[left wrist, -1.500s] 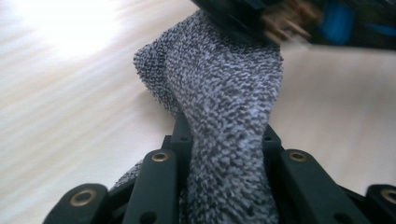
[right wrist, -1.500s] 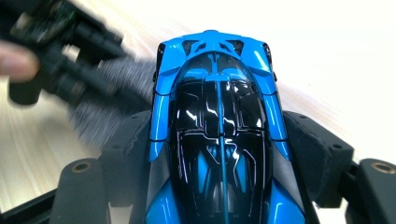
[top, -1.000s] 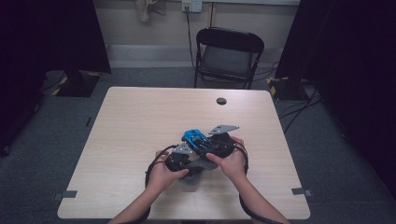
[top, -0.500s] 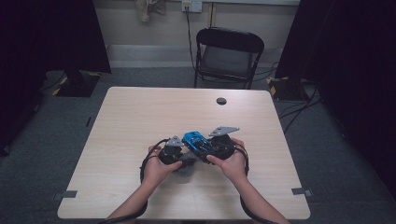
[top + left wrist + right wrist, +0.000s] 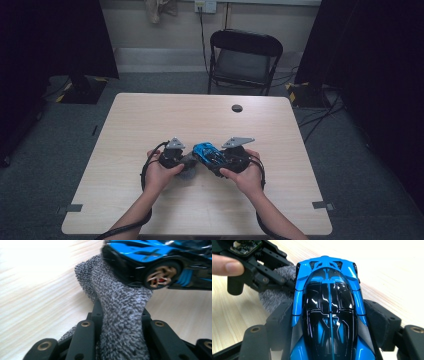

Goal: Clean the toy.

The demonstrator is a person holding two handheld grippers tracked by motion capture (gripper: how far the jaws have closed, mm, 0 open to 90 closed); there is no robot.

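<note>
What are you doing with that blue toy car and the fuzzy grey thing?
A person at a wooden table holds a gripper in each hand. The right gripper is clamped on a shiny blue and black toy car, holding it by its sides. The left gripper is shut on a grey knitted cloth and presses it against the car's side by a gold wheel. It looks like the car is being wiped clean.

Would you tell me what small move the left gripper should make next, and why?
Probably draw the grey cloth along the blue toy car's side. The left gripper pinches the cloth against the car by its wheel, while the right gripper clamps the body.
</note>
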